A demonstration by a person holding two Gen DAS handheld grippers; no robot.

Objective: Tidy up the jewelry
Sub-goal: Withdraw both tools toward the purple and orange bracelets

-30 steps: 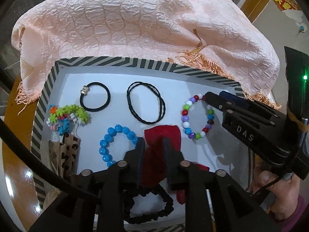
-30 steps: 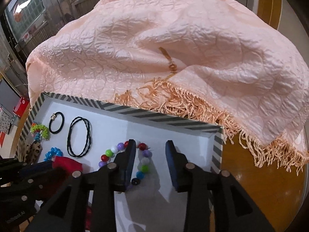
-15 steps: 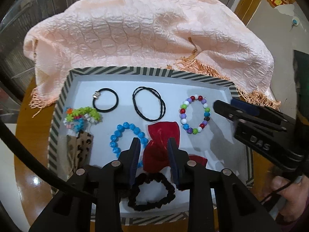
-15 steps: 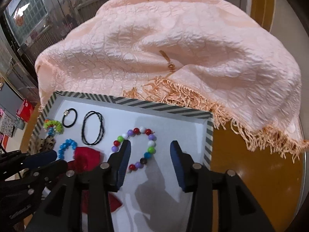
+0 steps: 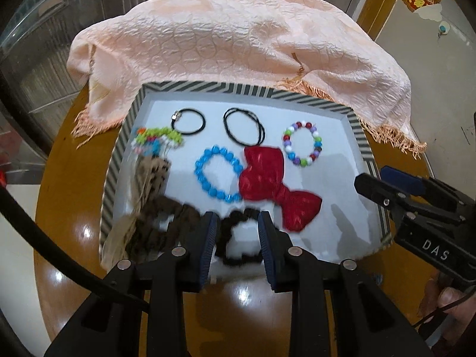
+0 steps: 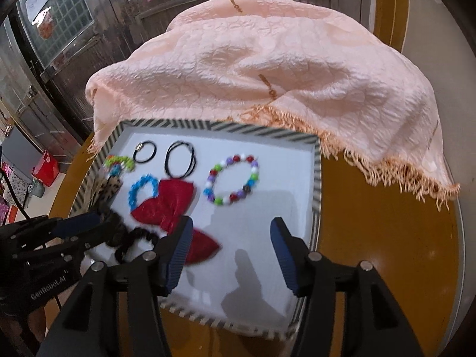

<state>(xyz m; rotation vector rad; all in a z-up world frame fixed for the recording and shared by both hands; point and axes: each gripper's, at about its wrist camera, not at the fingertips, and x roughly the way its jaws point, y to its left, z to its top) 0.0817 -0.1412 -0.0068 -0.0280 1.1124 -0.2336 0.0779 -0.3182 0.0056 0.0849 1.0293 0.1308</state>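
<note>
The round wooden tabletop (image 6: pixel 372 238) fills the lower half of both views, with the peach fringed cloth (image 5: pixel 238 44) heaped across the upper part and its fringe draped over the far rim of the striped tray (image 5: pixel 361 145). A second ago both grippers hung low over the tray; now they have pulled back toward the near rim and the whole tray shows. That reads as a pause between picks, with nothing carried. The left gripper (image 5: pixel 236 244), bottom centre of its view, has its jaws parted and empty, framing the black scrunchie (image 5: pixel 238 238). The right gripper (image 6: pixel 229 255) has widened its jaws and holds nothing. In the tray, largest first: the red bow (image 5: pixel 267 184) at centre, the blue bead bracelet (image 5: pixel 217 175) touching its left edge, the multicolour bead bracelet (image 5: pixel 302 142) upper right, two black hair ties (image 5: pixel 244 129) along the top. The tray's right third is bare, offering room; the left side is crowded near the rim
</note>
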